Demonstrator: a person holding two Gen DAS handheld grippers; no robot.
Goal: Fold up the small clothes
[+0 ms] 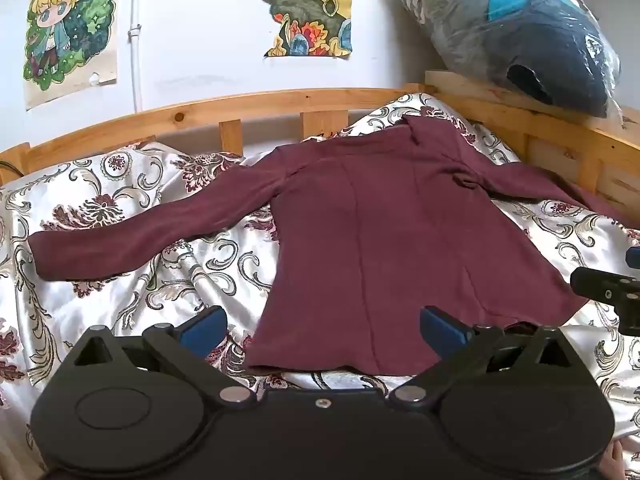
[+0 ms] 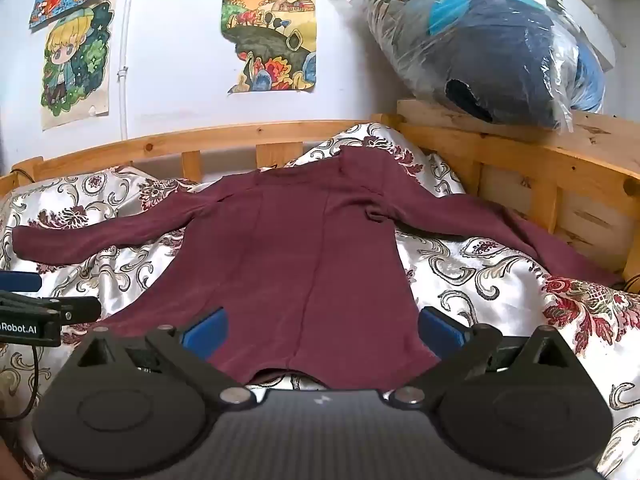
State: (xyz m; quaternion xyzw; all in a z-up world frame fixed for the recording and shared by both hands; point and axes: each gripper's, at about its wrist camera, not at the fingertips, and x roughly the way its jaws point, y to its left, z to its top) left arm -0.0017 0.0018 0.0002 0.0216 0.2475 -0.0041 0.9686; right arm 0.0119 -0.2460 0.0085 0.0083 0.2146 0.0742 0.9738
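A maroon long-sleeved top (image 1: 380, 240) lies spread flat on the patterned bedspread, hem toward me, collar toward the headboard, both sleeves stretched out to the sides. It also shows in the right wrist view (image 2: 304, 248). My left gripper (image 1: 322, 330) is open and empty, just above the hem's left part. My right gripper (image 2: 322, 330) is open and empty over the middle of the hem. The right gripper's body shows at the left wrist view's right edge (image 1: 608, 292); the left gripper's body shows at the right wrist view's left edge (image 2: 40, 312).
The white floral bedspread (image 1: 120, 280) covers the bed. A wooden bed rail (image 1: 240, 106) runs along the back and right. A plastic bag of dark clothes (image 1: 520, 36) sits on the right rail. Posters (image 1: 68, 28) hang on the wall.
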